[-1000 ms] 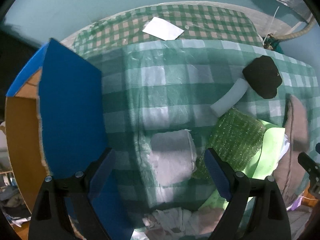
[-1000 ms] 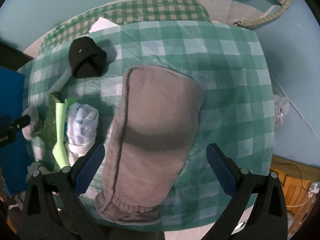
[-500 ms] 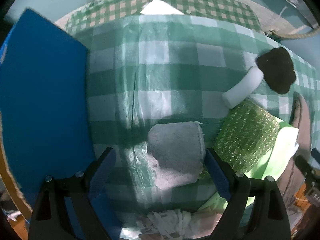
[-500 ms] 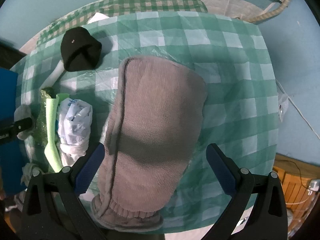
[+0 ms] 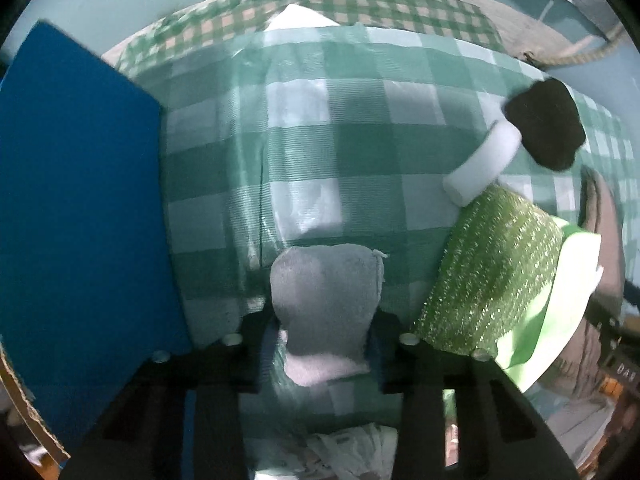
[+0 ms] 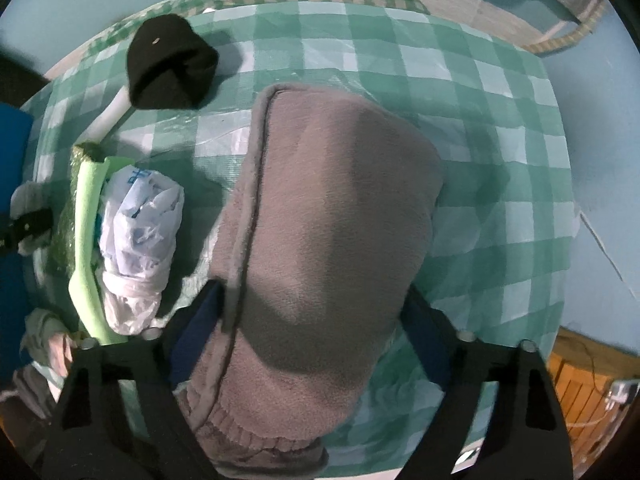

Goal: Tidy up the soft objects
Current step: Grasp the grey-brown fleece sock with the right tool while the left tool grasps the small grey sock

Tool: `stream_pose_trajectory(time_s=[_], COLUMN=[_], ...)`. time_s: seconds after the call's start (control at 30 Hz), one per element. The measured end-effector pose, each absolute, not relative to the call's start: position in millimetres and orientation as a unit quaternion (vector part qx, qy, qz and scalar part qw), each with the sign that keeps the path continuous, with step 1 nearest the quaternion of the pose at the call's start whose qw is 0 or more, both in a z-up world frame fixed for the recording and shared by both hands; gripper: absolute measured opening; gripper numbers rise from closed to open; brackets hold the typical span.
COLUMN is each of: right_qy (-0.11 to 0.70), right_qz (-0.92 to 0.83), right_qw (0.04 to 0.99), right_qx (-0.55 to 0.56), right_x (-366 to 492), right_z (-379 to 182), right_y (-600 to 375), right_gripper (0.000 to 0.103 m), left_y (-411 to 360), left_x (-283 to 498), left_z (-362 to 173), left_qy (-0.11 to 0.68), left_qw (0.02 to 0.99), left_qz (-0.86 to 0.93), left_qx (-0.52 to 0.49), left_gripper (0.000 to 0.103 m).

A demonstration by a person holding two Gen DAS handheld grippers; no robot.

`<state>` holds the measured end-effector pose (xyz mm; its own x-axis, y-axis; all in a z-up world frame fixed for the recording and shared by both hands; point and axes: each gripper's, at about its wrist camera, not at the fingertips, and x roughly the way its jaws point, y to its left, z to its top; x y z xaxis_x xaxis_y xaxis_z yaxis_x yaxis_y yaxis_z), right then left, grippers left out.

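Note:
A small grey-white cloth (image 5: 324, 300) lies on the green checked tablecloth (image 5: 352, 132). My left gripper (image 5: 322, 344) points down over it, and its jaws are closing, with the pads pinching the cloth's near end. In the right wrist view a large grey-brown fleece mitten (image 6: 328, 232) lies lengthwise. My right gripper (image 6: 312, 328) straddles its cuff half, and its jaws are closing with both pads against the fleece sides. A black soft lump (image 5: 544, 124) (image 6: 168, 68) rests at the far side on a white foam roll (image 5: 480, 168).
A blue board (image 5: 80, 220) stands along the left. A glittery green sheet (image 5: 492, 272), a light green foam strip (image 6: 90, 240) and a crumpled white plastic bag (image 6: 140, 240) lie between the two grippers. White paper (image 5: 300, 20) lies at the far edge.
Both grippers sank toward the table. The left jaws went from wide open to pinched on the grey cloth. The right jaws narrowed onto the fleece mitten.

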<state>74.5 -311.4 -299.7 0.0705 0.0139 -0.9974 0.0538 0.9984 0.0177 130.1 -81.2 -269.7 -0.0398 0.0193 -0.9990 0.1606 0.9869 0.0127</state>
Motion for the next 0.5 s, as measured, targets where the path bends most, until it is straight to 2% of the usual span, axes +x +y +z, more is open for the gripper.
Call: stream_pose_trajectory(time_s=[0.03, 0.1, 0.13, 0.2, 0.27, 0.5], right_qy=[0.679, 0.674, 0.671, 0.666, 0.663, 0.659], right_qz=[-0.008, 0.004, 0.011, 0.019, 0.027, 0.043], right_qw=[0.734, 0.739, 0.741, 0.746, 0.748, 0.751], right_qx=[0.020, 0.010, 0.005, 0.003, 0.008, 0.007], right_x=[74, 74, 74, 71, 67, 51], right_z=[-299, -297, -295, -292, -290, -278], right_y=[-310, -307, -305, -302, -301, -298], right_gripper=[0.078, 0.064, 0.061, 0.043, 0.034, 0.027], left_y=[-83, -85, -86, -86, -88, -94], left_x=[129, 129, 129, 127, 123, 110], left_z=[-270, -269, -269, -267, -262, -237], left_qy=[0.718, 0.716, 0.717, 0.716, 0.709, 0.682], left_qw=[0.691, 0.691, 0.690, 0.689, 0.695, 0.718], left_qz=[-0.054, -0.056, -0.055, -0.058, -0.064, -0.076], left_qx=[0.068, 0.081, 0.088, 0.095, 0.102, 0.120], left_gripper=[0.025, 0.024, 0.023, 0.023, 0.023, 0.023])
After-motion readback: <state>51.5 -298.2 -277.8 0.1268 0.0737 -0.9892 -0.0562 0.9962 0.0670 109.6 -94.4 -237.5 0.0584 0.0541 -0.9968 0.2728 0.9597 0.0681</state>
